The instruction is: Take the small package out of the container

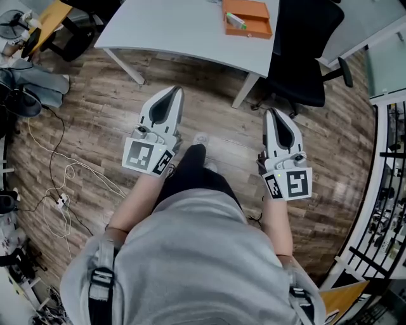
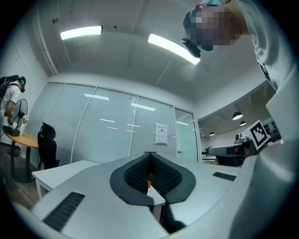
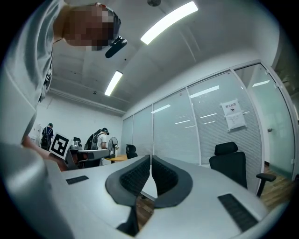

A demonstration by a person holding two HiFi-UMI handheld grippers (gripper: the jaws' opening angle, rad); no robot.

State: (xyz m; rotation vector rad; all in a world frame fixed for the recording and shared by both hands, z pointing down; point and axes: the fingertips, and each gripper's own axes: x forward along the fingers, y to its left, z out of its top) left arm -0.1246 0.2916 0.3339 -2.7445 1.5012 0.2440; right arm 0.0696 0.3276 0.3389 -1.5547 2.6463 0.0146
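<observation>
In the head view an orange container [image 1: 248,18] lies open on the white table [image 1: 177,28] far ahead, with a small green and white package [image 1: 235,20] inside it. I hold both grippers low over the wooden floor, well short of the table. My left gripper [image 1: 175,92] points toward the table, and its jaws [image 2: 150,153] meet at the tips with nothing between them. My right gripper [image 1: 269,112] is shut and empty too, its tips [image 3: 150,157] touching. A sliver of orange [image 2: 148,184] shows through the gap behind the left jaws.
A black office chair [image 1: 299,63] stands at the table's right end. White cables and a power strip [image 1: 60,202] trail over the floor at left. A metal rack [image 1: 387,190] lines the right side. Glass partitions [image 2: 107,133] stand behind the table, and people [image 3: 99,138] stand further off.
</observation>
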